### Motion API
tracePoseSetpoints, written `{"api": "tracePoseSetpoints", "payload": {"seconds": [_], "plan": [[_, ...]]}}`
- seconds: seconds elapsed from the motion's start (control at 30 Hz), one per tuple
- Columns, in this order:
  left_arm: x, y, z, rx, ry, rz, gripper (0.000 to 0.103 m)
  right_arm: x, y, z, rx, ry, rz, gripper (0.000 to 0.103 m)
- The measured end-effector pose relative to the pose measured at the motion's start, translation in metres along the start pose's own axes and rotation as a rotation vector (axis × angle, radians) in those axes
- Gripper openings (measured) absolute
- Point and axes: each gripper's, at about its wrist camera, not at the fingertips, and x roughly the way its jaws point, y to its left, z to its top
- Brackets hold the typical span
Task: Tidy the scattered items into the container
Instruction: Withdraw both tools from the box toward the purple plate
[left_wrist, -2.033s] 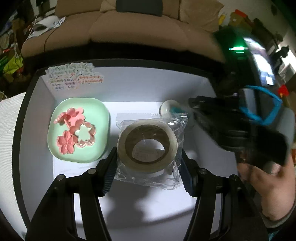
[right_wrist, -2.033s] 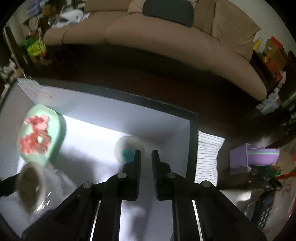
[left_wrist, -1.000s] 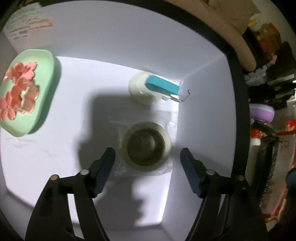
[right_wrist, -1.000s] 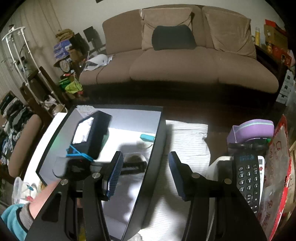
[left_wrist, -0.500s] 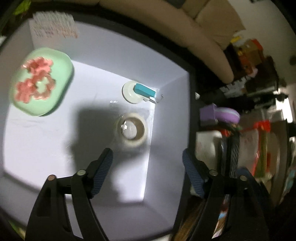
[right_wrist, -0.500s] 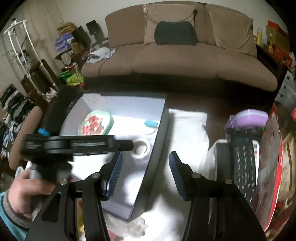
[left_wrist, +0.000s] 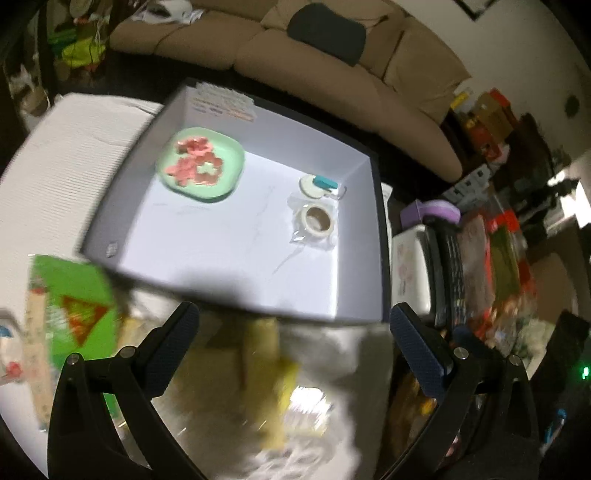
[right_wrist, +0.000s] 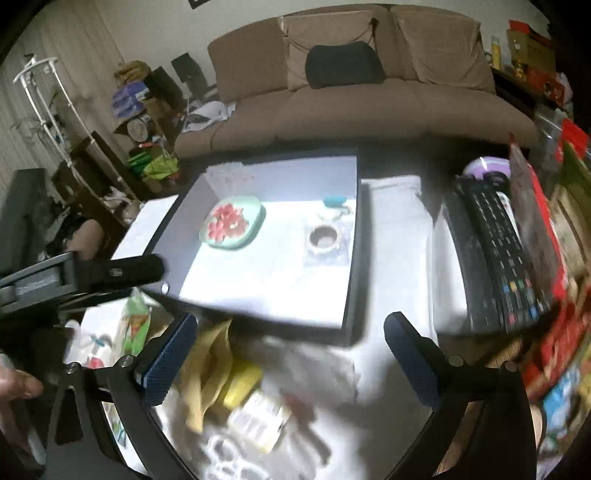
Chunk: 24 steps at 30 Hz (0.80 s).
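Note:
The container is a black box with a white inside (left_wrist: 236, 258) (right_wrist: 280, 273). In it lie a green plate (left_wrist: 229, 181) (right_wrist: 255, 229) of pink flower shapes, a bagged tape roll (left_wrist: 317, 221) (right_wrist: 323, 238) and a white disc with a teal clip (left_wrist: 320, 183) (right_wrist: 334, 202). My left gripper (left_wrist: 295, 343) is open and empty, held above blurred packets (left_wrist: 269, 369) in front of the box. My right gripper (right_wrist: 291, 354) is open and empty over yellow packets (right_wrist: 221, 376) near the box's front edge. The left gripper's body (right_wrist: 92, 275) shows in the right wrist view.
A green packet (left_wrist: 70, 306) lies at front left. A white cloth (left_wrist: 66, 162) lies left of the box. Remote controls (right_wrist: 498, 251), a purple cup (left_wrist: 434, 214) and red packets (right_wrist: 546, 332) crowd the right side. A brown sofa (right_wrist: 351, 92) stands behind.
Both grippers have pulled back and up out of the box, leaving the bagged tape roll beside the disc. Both are now open over the scattered packets in front of the box.

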Motion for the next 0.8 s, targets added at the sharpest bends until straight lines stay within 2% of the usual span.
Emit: {"api": "tracePoseSetpoints", "payload": {"seconds": [0.2,0.47,0.63,0.8], "plan": [[-0.062,0.034,-0.065,-0.003,-0.029,0.046,0.103,-0.046,0.036,-0.041,-0.038,-0.006,-0.034,0.103],[-0.122,0.062,-0.164,0.122,-0.119,0.153,0.103,-0.101,0.068,-0.117,-0.072,-0.039,-0.072,0.103],[-0.127,0.086,-0.218,0.203,-0.173,0.221,0.103,-0.109,0.061,-0.168,-0.047,-0.051,-0.125,0.103],[-0.107,0.122,-0.263,0.243,-0.201,0.273,0.103,-0.1,0.039,-0.217,0.02,-0.047,-0.15,0.103]]}}
